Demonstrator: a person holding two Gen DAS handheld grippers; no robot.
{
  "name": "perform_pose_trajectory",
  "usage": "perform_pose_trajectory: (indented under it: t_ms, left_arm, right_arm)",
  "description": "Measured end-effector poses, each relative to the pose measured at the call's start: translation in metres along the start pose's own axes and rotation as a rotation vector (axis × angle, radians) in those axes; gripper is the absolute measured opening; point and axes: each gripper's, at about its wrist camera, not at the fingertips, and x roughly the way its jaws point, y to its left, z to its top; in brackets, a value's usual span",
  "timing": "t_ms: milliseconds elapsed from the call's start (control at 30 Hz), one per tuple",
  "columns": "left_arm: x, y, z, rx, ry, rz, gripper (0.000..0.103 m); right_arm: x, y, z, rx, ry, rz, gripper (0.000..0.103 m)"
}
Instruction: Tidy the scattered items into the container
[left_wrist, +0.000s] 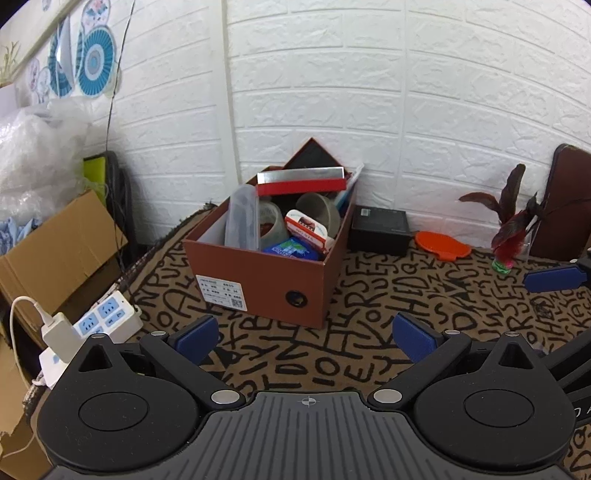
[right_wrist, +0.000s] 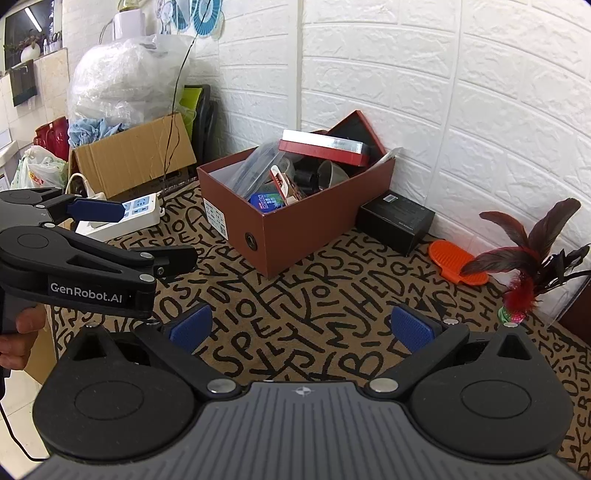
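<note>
Shoebox (left_wrist: 258, 280) full, at rug's (left_wrist: 369, 332) back edge by wall | black box (left_wrist: 380, 229), orange lid (left_wrist: 441, 245), feather shuttlecock (left_wrist: 508, 236) along back edge | left gripper (left_wrist: 308, 339) wide, empty | right gripper (right_wrist: 301, 328) wide, empty

Shoebox (left_wrist: 258, 284) was set on the patterned cloth (left_wrist: 369, 332) at its rear edge, filled with items. Small box (left_wrist: 380, 230) lay just right of it, then the lid (left_wrist: 441, 245), then the feather shuttlecock (left_wrist: 508, 236) toward the rear right corner. Power strip (left_wrist: 107, 319) lay at the left edge.
</note>
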Motion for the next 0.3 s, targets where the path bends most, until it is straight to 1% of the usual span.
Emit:
perform_pose_trajectory:
  t_ms: [300]
  left_arm:
    - [0.0075, 0.0036, -0.002, -0.012, 0.021, -0.006, 0.103]
  right_arm:
    - [0.0046, 0.0002, -0.0002, 0.003, 0.012, -0.003, 0.102]
